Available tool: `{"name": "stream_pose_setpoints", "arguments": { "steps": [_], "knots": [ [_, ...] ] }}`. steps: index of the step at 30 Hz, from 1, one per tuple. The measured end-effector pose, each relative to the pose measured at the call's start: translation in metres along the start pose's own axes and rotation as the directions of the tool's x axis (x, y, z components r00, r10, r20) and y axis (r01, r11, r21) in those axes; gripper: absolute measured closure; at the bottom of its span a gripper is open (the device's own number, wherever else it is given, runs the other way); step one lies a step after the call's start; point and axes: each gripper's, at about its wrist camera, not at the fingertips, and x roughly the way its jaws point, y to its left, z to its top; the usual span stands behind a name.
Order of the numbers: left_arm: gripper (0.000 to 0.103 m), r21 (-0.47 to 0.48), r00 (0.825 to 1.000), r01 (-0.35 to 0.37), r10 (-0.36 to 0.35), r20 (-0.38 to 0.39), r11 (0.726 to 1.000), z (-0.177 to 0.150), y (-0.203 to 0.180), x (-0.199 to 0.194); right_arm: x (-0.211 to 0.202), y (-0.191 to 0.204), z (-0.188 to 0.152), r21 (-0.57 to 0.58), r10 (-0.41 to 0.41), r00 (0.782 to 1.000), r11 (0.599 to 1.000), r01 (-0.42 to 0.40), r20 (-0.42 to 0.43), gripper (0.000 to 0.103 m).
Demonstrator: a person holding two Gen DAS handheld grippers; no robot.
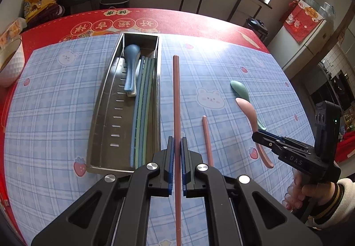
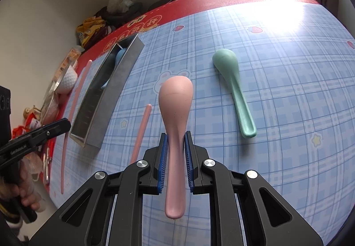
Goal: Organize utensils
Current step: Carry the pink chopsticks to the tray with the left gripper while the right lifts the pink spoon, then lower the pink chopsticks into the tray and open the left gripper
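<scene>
Two grips | left jaws clamp pink chopstick (image 1: 176,99) | right jaws clamp pink spoon (image 2: 175,117) handle

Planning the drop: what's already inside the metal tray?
Inside the metal tray: a blue spoon stacked on a pale one, beside blue and green chopsticks. Their near ends are hidden behind the left gripper.
</scene>
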Motion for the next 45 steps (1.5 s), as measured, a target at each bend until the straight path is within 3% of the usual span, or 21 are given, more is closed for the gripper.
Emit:
{"name": "stream_pose_setpoints", "arguments": {
  "steps": [7, 18, 29, 36, 45],
  "knots": [
    [0.097, 0.007, 1.000, -0.030, 0.030, 0.006, 1.000, 0.035, 0.024, 0.016, -0.002, -0.002, 0.004, 0.049, -0.028, 0.999, 0.998, 0.027, 0.021, 0.088],
    [0.097, 0.024, 0.998, -0.011, 0.013, -0.065, 1.000, 0.074, 0.044, 0.073, -0.007, -0.009, 0.002, 0.098, -0.103, 0.994, 0.990, 0.100, 0.030, 0.088],
    [0.097, 0.029, 0.989, -0.018, 0.022, -0.148, 0.999, 0.076, 0.050, 0.106, -0.015, -0.017, -0.001, 0.126, -0.126, 0.992, 0.985, 0.120, 0.034, 0.087],
    [0.096, 0.034, 0.988, -0.021, 0.026, -0.154, 0.999, 0.071, 0.047, 0.105, -0.017, -0.017, -0.002, 0.119, -0.119, 0.992, 0.986, 0.115, 0.032, 0.087],
    [0.073, 0.078, 0.992, -0.082, 0.089, -0.090, 0.994, 0.064, 0.041, 0.070, -0.016, -0.010, 0.003, 0.111, -0.106, 0.994, 0.989, 0.102, 0.031, 0.088]
  ]
}}
